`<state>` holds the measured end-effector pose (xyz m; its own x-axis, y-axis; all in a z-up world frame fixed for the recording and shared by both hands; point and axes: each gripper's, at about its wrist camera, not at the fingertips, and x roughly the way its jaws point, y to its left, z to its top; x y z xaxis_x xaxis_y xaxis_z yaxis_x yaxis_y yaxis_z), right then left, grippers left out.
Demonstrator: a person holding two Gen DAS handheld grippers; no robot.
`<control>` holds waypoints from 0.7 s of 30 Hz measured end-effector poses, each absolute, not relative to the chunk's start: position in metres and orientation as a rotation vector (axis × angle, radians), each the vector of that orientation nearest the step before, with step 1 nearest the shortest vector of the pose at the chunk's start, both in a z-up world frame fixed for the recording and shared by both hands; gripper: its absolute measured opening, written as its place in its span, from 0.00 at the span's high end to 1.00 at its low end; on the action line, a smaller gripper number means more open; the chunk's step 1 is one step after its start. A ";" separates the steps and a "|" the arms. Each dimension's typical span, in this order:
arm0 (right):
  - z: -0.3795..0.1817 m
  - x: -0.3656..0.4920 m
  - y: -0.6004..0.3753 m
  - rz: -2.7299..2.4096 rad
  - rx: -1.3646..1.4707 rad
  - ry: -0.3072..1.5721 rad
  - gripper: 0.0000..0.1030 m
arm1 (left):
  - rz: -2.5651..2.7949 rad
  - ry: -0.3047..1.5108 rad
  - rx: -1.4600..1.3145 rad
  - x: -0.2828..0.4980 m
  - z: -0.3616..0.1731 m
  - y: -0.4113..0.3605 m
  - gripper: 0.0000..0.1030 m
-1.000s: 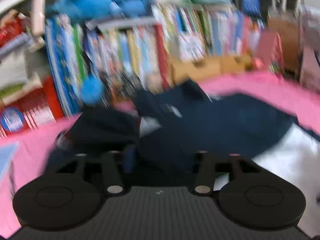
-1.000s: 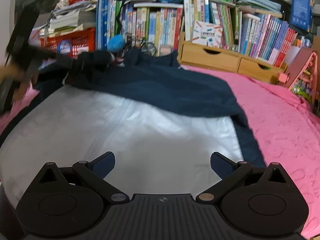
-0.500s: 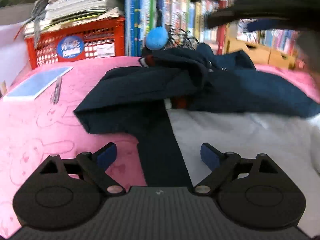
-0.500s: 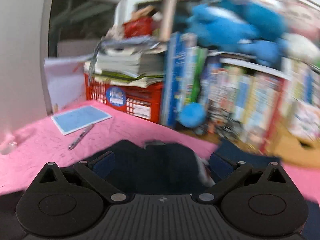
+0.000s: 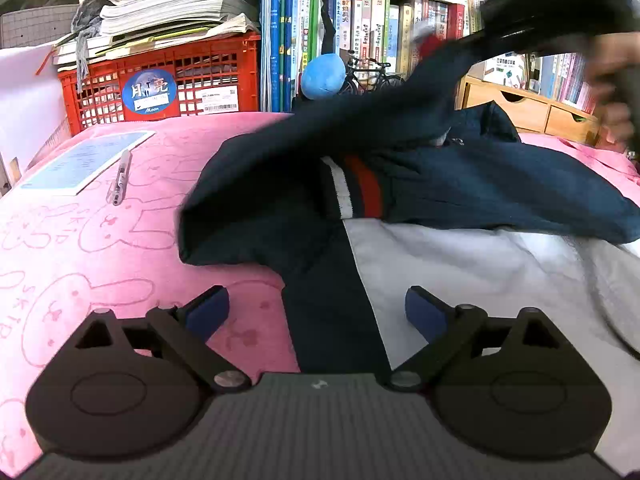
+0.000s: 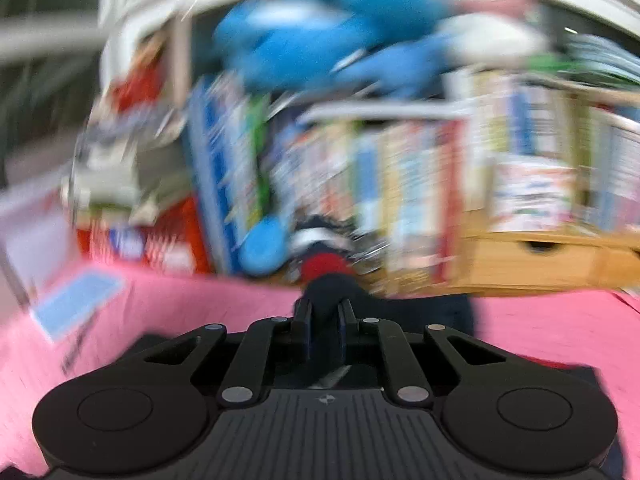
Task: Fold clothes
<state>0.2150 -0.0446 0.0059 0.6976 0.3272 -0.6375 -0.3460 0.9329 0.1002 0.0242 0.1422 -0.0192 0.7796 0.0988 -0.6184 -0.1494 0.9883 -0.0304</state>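
Observation:
A navy jacket (image 5: pixel 480 176) with a pale grey lining (image 5: pixel 480 276) lies on the pink cloth. A white and red striped cuff (image 5: pixel 356 188) shows at its middle. My left gripper (image 5: pixel 318 312) is open, low over a navy strip of the jacket, holding nothing. In the right wrist view my right gripper (image 6: pixel 323 332) is shut on a bunch of navy fabric (image 6: pixel 328 288) with a red cuff end. The left wrist view shows that gripper (image 5: pixel 516 12), blurred, lifting a navy sleeve (image 5: pixel 380 112) up and to the right, with a person's hand (image 5: pixel 612 92) behind it.
A pink bunny-print cloth (image 5: pixel 80 248) covers the table. A blue notepad (image 5: pixel 84 158) and a pen (image 5: pixel 120 178) lie at the left. A red crate (image 5: pixel 160 80) with stacked papers, a bookshelf (image 5: pixel 380 20), a blue ball (image 5: pixel 322 76) and wooden drawers (image 5: pixel 532 110) line the back.
My right gripper has shut on the sleeve end and raised it, pulling the sleeve up and right. My left gripper stays open, a little closer to the jacket.

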 end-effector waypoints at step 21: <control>-0.042 0.262 -0.201 0.269 0.496 0.740 0.37 | 0.186 0.688 -0.067 0.027 -0.014 0.146 0.04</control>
